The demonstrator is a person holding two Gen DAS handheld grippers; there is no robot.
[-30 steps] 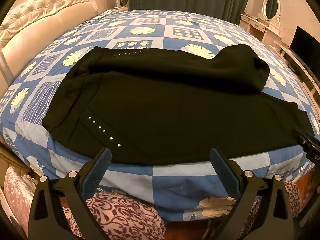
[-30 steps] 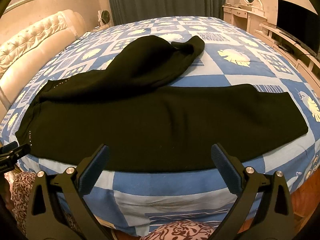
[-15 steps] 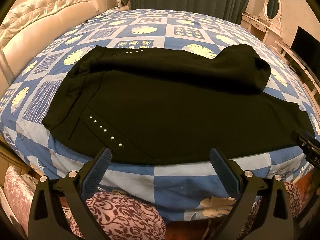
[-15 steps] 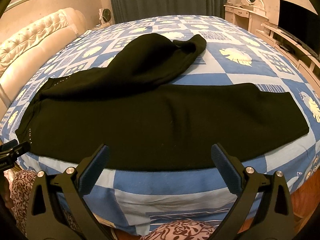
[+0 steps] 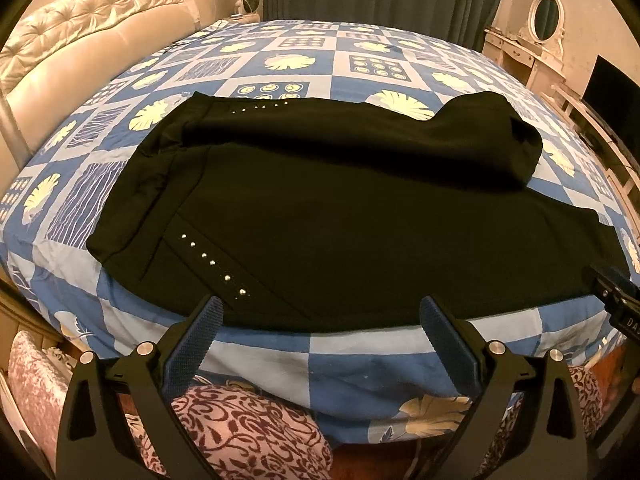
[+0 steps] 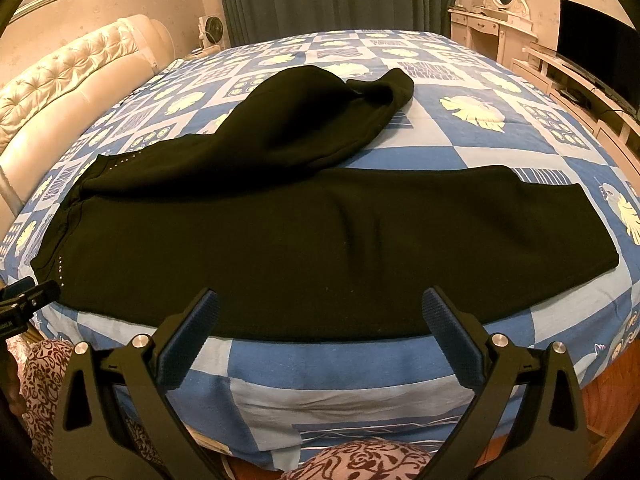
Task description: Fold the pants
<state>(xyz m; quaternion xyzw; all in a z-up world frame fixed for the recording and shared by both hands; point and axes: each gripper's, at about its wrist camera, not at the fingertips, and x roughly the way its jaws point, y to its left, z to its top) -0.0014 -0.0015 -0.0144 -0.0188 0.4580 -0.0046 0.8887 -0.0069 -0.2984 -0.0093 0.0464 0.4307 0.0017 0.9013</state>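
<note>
Black pants [image 5: 340,216] lie across the bed, waistband at the left with silver studs. The near leg lies flat along the bed's front edge, its hem at the right [image 6: 560,232]. The far leg is bunched up and folded back on itself [image 6: 320,120]. My left gripper [image 5: 320,320] is open and empty, at the pants' near edge by the hip. My right gripper [image 6: 320,312] is open and empty, at the near edge of the near leg. Each gripper shows at the edge of the other's view.
The bed has a blue and white patterned sheet [image 5: 320,48] and a cream tufted headboard [image 5: 80,40] at the left. A floral cushion [image 5: 248,432] lies below the bed's front edge. A dresser with mirror [image 6: 492,28] and a TV [image 6: 592,48] stand at the right.
Both grippers have shifted slightly; the right one has edged a little closer to the bed. The pants have not moved.
</note>
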